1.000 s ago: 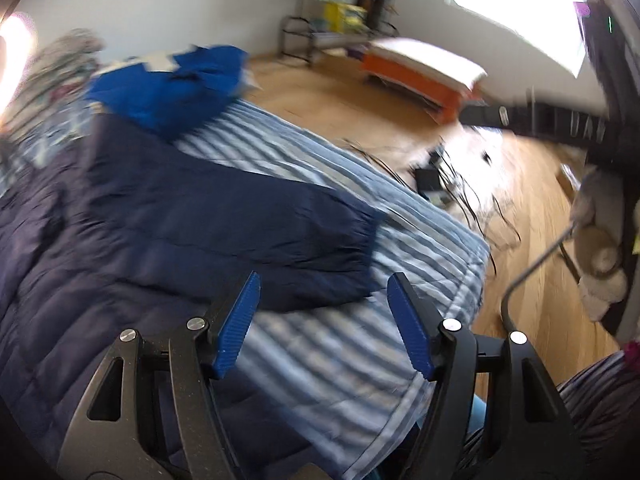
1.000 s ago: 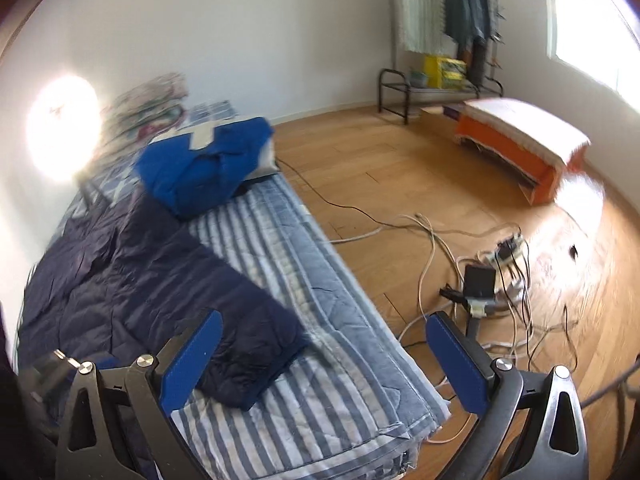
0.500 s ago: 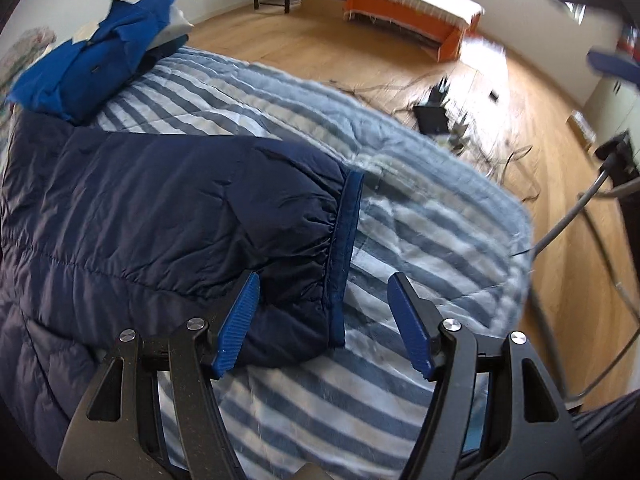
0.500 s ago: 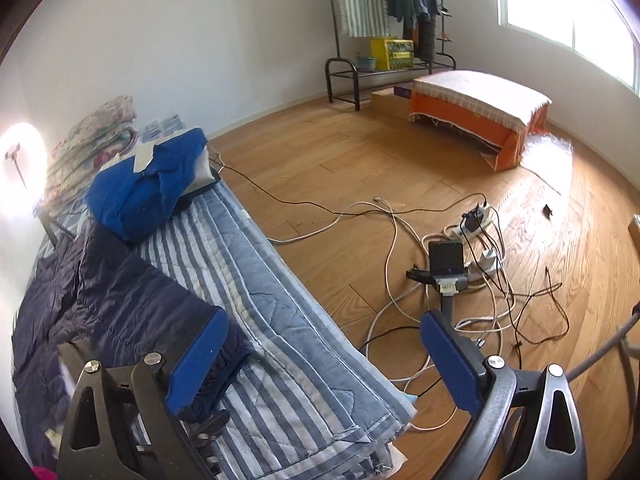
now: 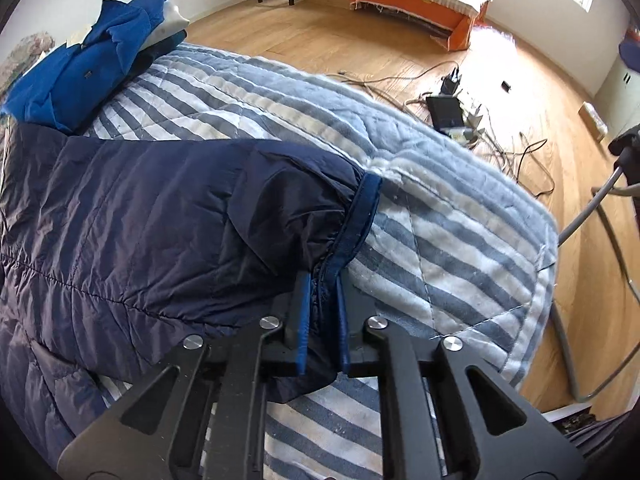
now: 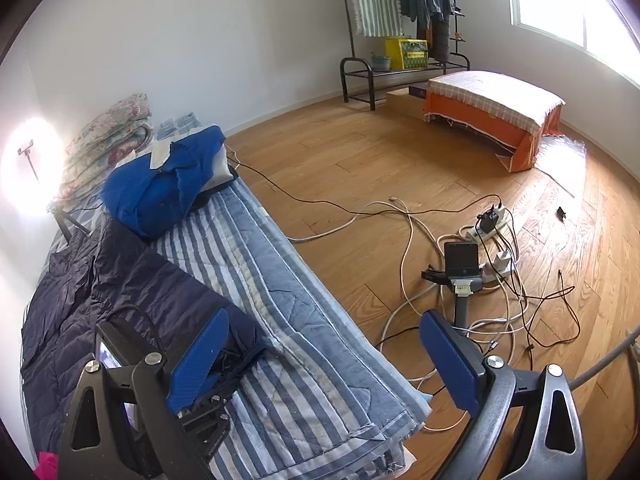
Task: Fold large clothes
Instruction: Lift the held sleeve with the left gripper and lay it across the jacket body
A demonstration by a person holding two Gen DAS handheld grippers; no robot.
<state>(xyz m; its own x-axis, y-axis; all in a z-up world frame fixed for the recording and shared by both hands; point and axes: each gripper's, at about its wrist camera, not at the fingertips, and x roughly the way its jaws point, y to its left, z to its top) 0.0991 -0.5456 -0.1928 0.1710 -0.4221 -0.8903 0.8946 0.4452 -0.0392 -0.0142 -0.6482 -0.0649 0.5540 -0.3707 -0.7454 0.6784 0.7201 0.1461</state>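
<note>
The big, dark navy puffy jacket (image 5: 132,216) fills the left of the frame on the striped quilt (image 5: 440,216) — soft, light, slippery. The left claw (image 5: 320,312) pinches its sleeve cuff (image 5: 356,220), a good spot. The right claw (image 6: 320,364) gapes wide, holding nothing

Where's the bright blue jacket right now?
The bright blue jacket lies bunched at the far end of the striped quilt, just beyond the dark navy coat, near the wall.

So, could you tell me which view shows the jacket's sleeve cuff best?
The left wrist view: the sleeve cuff fills the centre, pinched by the left gripper. In the right wrist view the cuff is small, partly behind the open right gripper.
</note>
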